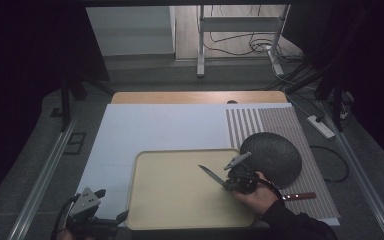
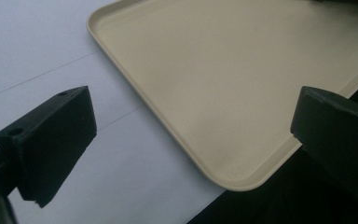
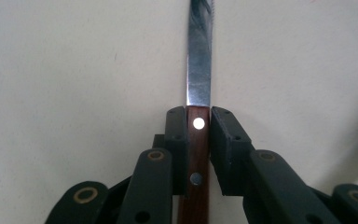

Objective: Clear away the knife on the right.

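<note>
At the near left corner of the beige tray (image 1: 180, 210), the left gripper (image 1: 111, 206) is held with its jaws spread wide and nothing between them. Farther in, a knife (image 3: 199, 84) is clamped by its wooden handle in the right gripper (image 3: 197, 122), the blade reaching out over the tray. Beyond lies a dark round mat (image 1: 275, 152) on the striped cloth (image 1: 280, 120)

Knife (image 3: 199, 84) tip beyond frame edge
</note>
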The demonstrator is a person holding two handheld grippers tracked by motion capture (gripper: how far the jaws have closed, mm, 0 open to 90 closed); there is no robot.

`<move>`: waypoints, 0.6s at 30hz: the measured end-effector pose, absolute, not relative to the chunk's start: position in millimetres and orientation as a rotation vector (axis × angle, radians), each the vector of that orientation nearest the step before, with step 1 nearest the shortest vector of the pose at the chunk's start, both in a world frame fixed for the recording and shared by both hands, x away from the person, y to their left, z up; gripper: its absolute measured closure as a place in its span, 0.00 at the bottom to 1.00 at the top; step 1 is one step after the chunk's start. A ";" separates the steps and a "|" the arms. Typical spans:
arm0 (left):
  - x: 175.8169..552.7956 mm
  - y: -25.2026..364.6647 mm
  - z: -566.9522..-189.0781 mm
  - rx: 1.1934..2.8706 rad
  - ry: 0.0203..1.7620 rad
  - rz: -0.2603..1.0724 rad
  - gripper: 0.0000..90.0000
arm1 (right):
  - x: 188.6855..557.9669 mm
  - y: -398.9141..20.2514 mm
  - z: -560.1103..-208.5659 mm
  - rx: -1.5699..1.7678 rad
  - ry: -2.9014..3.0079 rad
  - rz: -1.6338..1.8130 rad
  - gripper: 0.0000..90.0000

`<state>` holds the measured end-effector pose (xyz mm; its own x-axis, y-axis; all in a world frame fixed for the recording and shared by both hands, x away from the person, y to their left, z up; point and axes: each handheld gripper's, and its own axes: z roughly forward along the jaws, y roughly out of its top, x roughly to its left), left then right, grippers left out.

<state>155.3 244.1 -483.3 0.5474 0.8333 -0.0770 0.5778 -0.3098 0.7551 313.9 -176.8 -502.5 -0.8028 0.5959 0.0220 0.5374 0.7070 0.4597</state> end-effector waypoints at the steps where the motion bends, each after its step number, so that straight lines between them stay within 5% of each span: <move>1: 155.3 244.1 -483.3 2.019 1.136 0.425 0.00 | 314.0 -176.8 -502.4 0.923 2.784 0.688 0.83; 4: 155.4 244.2 -483.3 2.019 1.136 0.424 0.00 | 316.5 -181.3 -493.8 0.948 2.742 0.753 0.68; 12: 155.5 243.4 -483.3 2.024 1.134 0.427 0.00 | 320.1 -180.7 -485.9 0.931 2.752 0.796 0.59; 15: 155.5 243.3 -483.3 2.025 1.133 0.428 0.00 | 320.3 -176.6 -485.8 0.916 2.754 0.808 0.63; 16: 155.5 243.3 -483.4 2.026 1.132 0.428 0.00 | 320.1 -171.7 -486.2 0.868 2.786 0.808 0.76; 18: 155.6 243.2 -483.4 2.028 1.131 0.429 0.00 | 320.1 -168.9 -487.3 0.847 2.805 0.806 0.80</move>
